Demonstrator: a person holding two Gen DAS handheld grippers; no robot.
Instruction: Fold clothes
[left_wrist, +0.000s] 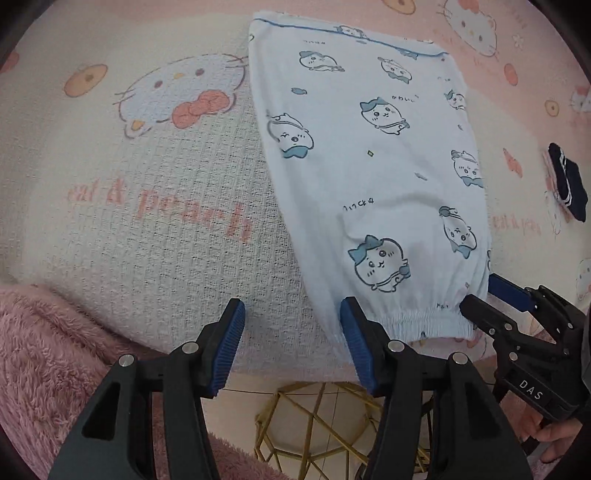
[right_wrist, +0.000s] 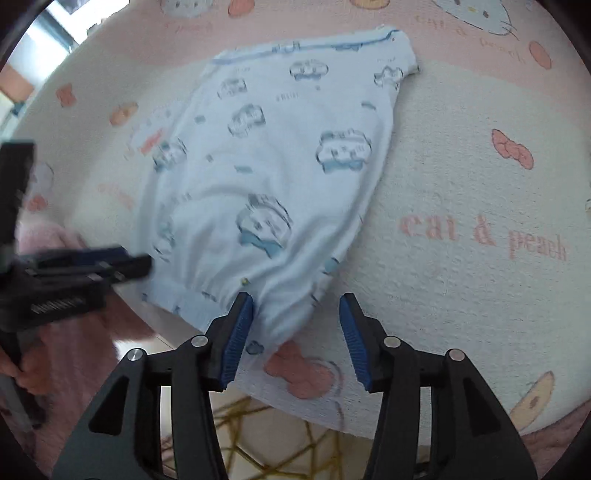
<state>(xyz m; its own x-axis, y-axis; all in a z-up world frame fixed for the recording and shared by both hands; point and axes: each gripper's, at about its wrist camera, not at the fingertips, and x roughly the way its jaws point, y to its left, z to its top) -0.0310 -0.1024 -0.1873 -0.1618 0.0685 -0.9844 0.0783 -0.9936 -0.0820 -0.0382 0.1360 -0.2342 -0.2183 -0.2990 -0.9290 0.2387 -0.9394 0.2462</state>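
Both tools gape at the pajama pants' (left_wrist: 373, 177) near hem.

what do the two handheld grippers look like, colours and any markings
Both grippers, left and right, are matte black plastic frames with triangular cut-outs and silver round pivot bolts. Each finger ends in a ribbed blue pad. Seen from the left wrist, the right gripper's body carries white "DAS" lettering. No cables or sleeves show clearly.
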